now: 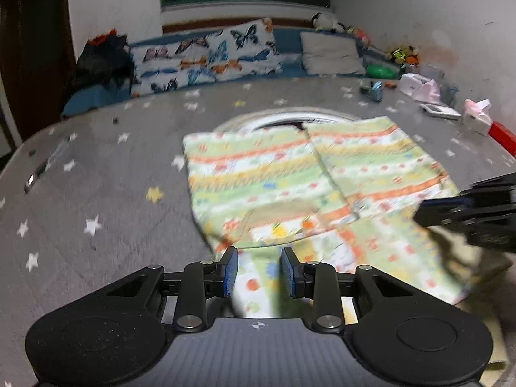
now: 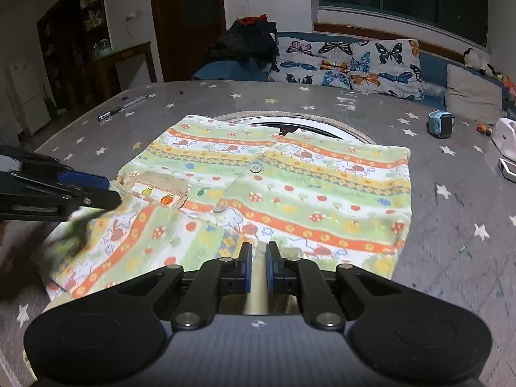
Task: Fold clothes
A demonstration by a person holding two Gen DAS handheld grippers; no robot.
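A child's shirt (image 2: pixel 290 187) with green, orange and yellow stripes lies flat on the grey star-print table (image 2: pixel 451 225), partly folded; it also shows in the left wrist view (image 1: pixel 290 177). My left gripper (image 1: pixel 259 274) is open over the shirt's near edge, jaws apart with cloth below them. It appears from the side in the right wrist view (image 2: pixel 106 190), by the shirt's pocket. My right gripper (image 2: pixel 259 266) has its jaws narrowly apart over the shirt's near hem; whether cloth is pinched is unclear. It appears at the right edge of the left wrist view (image 1: pixel 422 213).
A round white dish (image 2: pixel 322 125) lies under the shirt's far edge. A pen (image 2: pixel 119 108) lies far left, a blue watch (image 2: pixel 440 124) and white boxes (image 2: pixel 506 135) at the right. Butterfly pillows (image 2: pixel 351 64) sit on the sofa behind the table.
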